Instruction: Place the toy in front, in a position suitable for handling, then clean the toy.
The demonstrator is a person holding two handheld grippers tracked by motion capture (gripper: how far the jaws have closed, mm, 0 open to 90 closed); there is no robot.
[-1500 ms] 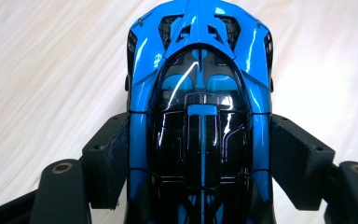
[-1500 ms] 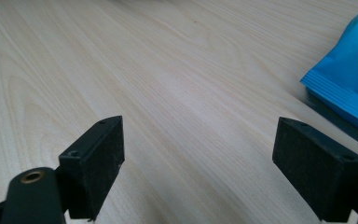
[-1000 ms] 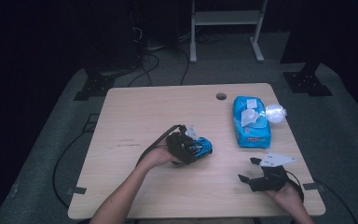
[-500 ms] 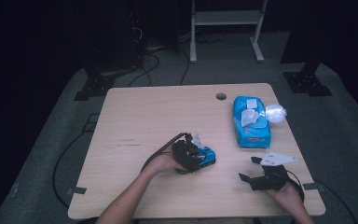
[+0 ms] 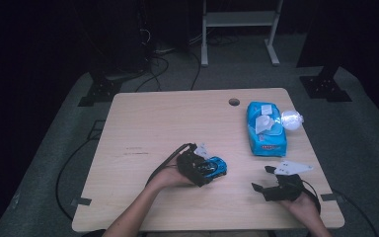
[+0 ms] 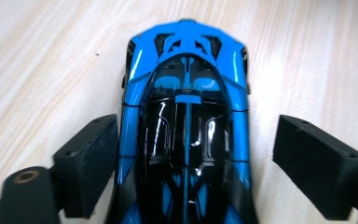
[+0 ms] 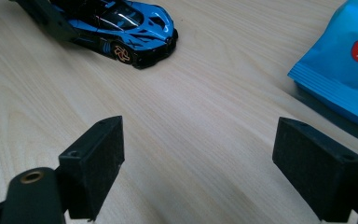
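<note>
A blue and black toy car [image 5: 217, 166] rests on the wooden table [image 5: 168, 123], near its middle front. My left gripper [image 5: 208, 170] straddles the car from behind. In the left gripper view the car [image 6: 186, 107] lies lengthwise between the spread pads [image 6: 91, 154]; the left pad is close against its side and a gap shows on the right. My right gripper [image 5: 261, 177] is open near the front right edge, with bare table between its jaws. In the right gripper view [image 7: 214, 154] the car [image 7: 126, 28] sits farther off, with the left gripper's jaw [image 7: 46, 21] beside it.
A blue pack of wet wipes [image 5: 265, 127] lies at the right of the table, with a white round object [image 5: 291, 119] beside it. The pack's corner [image 7: 340, 65] is near the right gripper. A cable hole [image 5: 234, 101] sits near the far edge.
The left hand, its gripper and the car have shifted a little toward the near edge and to the right. The right gripper has stayed where it was.
</note>
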